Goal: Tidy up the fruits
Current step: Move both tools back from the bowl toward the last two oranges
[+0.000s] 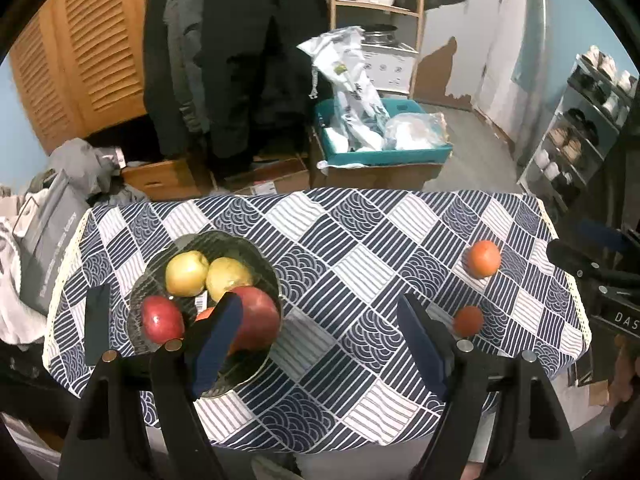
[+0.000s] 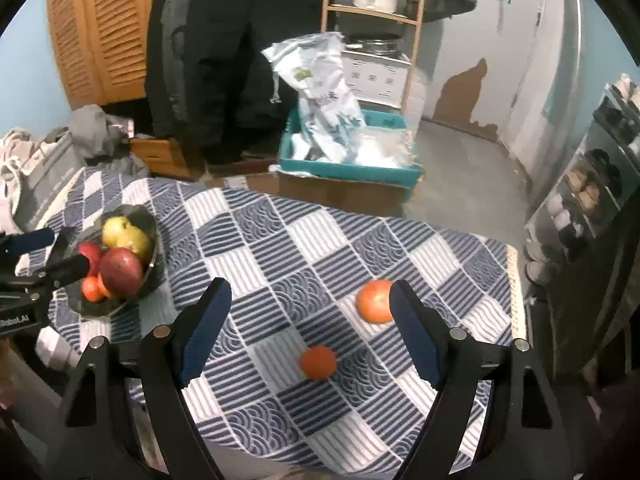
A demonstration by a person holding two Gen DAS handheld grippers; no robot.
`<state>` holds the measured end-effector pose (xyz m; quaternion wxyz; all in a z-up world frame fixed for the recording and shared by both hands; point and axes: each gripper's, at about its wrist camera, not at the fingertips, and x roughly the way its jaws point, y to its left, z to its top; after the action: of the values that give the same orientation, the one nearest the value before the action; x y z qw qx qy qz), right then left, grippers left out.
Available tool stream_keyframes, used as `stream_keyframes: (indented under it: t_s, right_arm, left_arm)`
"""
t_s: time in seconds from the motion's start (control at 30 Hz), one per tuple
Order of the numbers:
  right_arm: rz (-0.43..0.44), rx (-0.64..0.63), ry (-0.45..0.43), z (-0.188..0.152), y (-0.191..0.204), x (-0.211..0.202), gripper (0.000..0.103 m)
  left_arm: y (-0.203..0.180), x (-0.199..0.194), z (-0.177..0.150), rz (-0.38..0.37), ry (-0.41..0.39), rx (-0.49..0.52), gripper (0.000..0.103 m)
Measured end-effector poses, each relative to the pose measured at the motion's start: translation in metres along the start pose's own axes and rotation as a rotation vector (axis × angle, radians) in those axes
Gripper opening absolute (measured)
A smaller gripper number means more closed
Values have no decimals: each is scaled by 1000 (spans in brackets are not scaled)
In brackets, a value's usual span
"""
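Hovering over the table [image 1: 360, 240], both grippers empty. Left gripper [image 1: 320, 344]: jaws spread, nothing between the pads, its left finger [image 1: 218, 340] overlapping the bowl [image 1: 262, 268] in view. Right gripper [image 2: 308, 332]: jaws spread too, not pinching anything; small orange [image 2: 318, 362] sits on the cloth between the fingers, untouched.

Count in the bowl, at the left end of the table: 2 yellow-green apples [image 1: 186, 274], side by side at the back; 2 red apples [image 1: 162, 318], 1 small at the left, 1 larger at the right; at least 1 small orange fruit [image 2: 93, 288] low at the front, partly hidden, exact number unclear.

Outside the bowl: 2 orange fruits loose on the checked cloth at the right end, well apart from the bowl. 1 larger orange [image 2: 374, 301] farther back, 1 smaller nearer.

1 dark phone-like slab [image 1: 97, 324] lies flat just left of the bowl.
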<state>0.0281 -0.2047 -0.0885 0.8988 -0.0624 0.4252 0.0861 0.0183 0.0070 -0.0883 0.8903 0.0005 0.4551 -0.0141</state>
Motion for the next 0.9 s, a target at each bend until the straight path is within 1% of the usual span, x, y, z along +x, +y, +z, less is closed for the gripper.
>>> stream_keyframes:
  t_s: [0.33,0.47,0.6,0.77,0.9]
  right_arm:
    - [-26,75,38,-16,-45,6,82]
    - [-40,88,54,-20,-57,14,82]
    - [-52,99,85,-25,-68,28,82]
    - [-60,105,131,-32,-80,55,82]
    - [-36,131,175,-35,-91,84,82]
  left_arm:
    - [-36,13,6,-16,23,48,83]
    - [-47,23,7,-4,33,70,83]
    - [-56,38,11,18,52,92,83]
    - [-65,59,17,19,74,94,83]
    - [-73,81,20,17,102,97,83]
